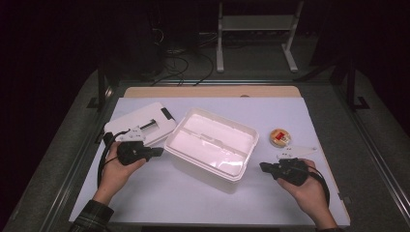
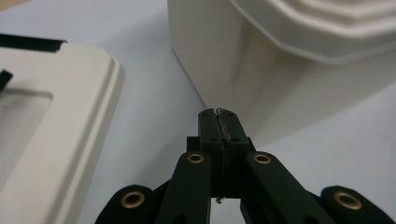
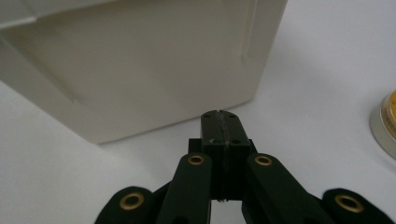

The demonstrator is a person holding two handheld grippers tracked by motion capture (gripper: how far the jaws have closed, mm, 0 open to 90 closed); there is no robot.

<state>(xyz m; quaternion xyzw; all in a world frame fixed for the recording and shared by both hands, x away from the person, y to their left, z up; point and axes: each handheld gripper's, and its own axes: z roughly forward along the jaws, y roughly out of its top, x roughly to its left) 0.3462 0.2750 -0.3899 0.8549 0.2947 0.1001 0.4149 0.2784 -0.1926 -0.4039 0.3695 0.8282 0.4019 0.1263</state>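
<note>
Sitting mid-table, the white bin [image 1: 211, 145] has the left gripper [image 1: 157, 152] at its nine o'clock side and the right gripper [image 1: 263, 167] near its four o'clock corner. Both point at the bin walls with jaws pressed together, pinching nothing. The lid [image 1: 140, 123] lies at ten o'clock, and a small round tin [image 1: 280, 137] at three o'clock.

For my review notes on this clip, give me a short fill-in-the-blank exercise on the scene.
1. The white bin on the table has its lid ____.
2. The lid lies beside the ____ gripper.
3. The right gripper has its jaws ____.
4. The small round tin lies ____ the bin.

Missing words: off; left; shut; outside
</note>
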